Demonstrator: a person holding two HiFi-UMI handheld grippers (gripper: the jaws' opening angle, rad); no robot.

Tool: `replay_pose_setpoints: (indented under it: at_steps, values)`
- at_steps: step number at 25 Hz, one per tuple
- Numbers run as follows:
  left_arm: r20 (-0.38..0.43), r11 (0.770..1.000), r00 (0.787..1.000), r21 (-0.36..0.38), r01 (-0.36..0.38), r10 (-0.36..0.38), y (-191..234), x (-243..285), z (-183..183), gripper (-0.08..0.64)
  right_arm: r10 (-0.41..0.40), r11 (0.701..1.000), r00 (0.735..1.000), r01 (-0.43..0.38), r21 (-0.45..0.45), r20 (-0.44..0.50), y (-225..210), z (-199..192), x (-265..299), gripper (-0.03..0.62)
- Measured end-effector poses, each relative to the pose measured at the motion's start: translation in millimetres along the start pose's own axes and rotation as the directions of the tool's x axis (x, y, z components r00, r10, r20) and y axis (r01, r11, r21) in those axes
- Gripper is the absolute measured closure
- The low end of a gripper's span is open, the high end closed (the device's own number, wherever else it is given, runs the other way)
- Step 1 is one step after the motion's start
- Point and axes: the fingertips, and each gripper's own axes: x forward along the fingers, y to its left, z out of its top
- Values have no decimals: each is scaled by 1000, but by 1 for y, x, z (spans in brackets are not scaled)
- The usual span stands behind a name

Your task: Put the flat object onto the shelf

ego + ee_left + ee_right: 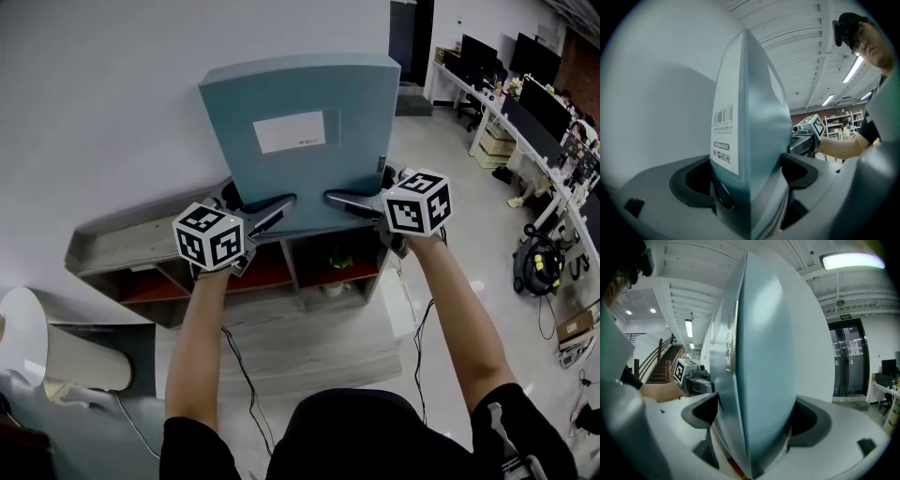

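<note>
Two grippers are clamping one file box (305, 141) by its bottom edge: left gripper (281, 204) inboard of the left corner, right gripper (337, 199) nearer the right corner. The box is standing upright over the single shelf (122, 239), with the wall (94, 94) behind it and open floor (450, 169) on the right.

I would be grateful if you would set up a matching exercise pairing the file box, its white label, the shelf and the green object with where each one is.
Things:
1. file box
2. white label
3. shelf
4. green object

Places:
A. on the box's broad front face
B. inside the right-hand shelf compartment
C. upright between the jaws of the left hand-held gripper and the right hand-held gripper
D. against the wall, below the box

Pairs: 1-C, 2-A, 3-D, 4-B
</note>
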Motion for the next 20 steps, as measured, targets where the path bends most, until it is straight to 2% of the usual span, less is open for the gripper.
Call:
replay_pose_setpoints:
  at_steps: [12,20]
  values:
    - [1,1000,1000,-12,-10,10,9,9,-12,143,-27,1000,1000,27,13,3,-12,-10,8,137]
    - [62,998,996,-29,-61,62,13,7,-14,143,-95,995,994,93,49,56,-20,-12,9,124]
